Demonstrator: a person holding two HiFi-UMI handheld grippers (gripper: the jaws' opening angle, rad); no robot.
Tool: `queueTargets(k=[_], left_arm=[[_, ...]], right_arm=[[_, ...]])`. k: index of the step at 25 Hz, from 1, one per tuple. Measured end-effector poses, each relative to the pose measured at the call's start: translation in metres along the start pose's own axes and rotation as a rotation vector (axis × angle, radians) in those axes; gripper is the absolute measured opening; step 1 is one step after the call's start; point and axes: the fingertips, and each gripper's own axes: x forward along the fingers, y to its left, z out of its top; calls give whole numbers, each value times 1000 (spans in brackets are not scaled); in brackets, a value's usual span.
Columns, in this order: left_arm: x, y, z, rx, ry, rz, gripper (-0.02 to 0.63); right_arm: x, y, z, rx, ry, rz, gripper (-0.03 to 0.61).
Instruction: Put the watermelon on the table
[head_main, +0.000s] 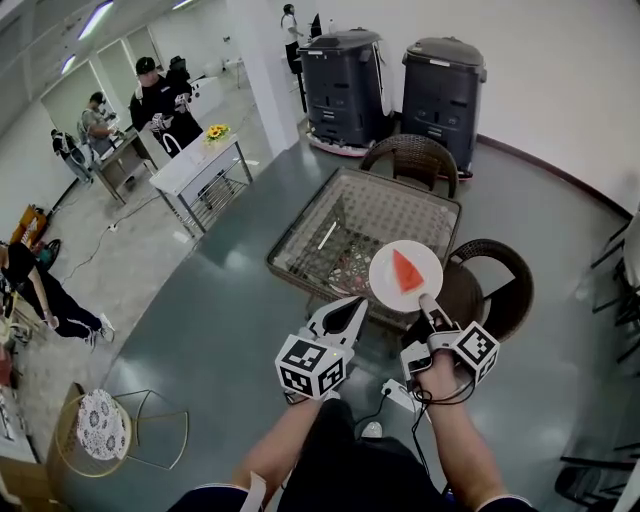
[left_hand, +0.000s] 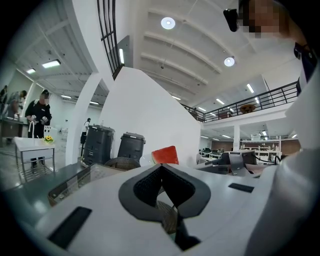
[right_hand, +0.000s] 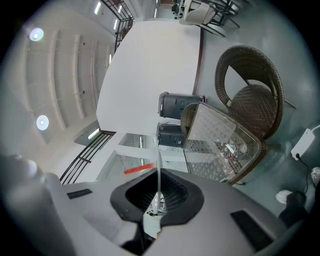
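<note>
So far: watermelon rides on plate, over table's 5 o'clock edge.
Right gripper: pinches plate rim.
Left gripper: jaws together, empty.
Remaining: set-down.

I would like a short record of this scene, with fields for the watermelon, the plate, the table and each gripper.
watermelon: one red slice, lying on the plate
plate: white, round, held by its rim, seemingly above the table's near edge
table: glass top, wicker frame
right gripper: shut on the plate's rim
left gripper: jaws together, holding nothing
</note>
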Motion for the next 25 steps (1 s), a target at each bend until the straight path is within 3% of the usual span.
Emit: queueTargets(k=[12, 25], left_arm=[[58, 93, -14, -45, 14, -17, 4], [163, 208, 1, -64, 83, -137, 5]], right_arm=[[98, -28, 2, -39, 4, -74, 11], [243, -46, 26, 21, -62, -117, 11]])
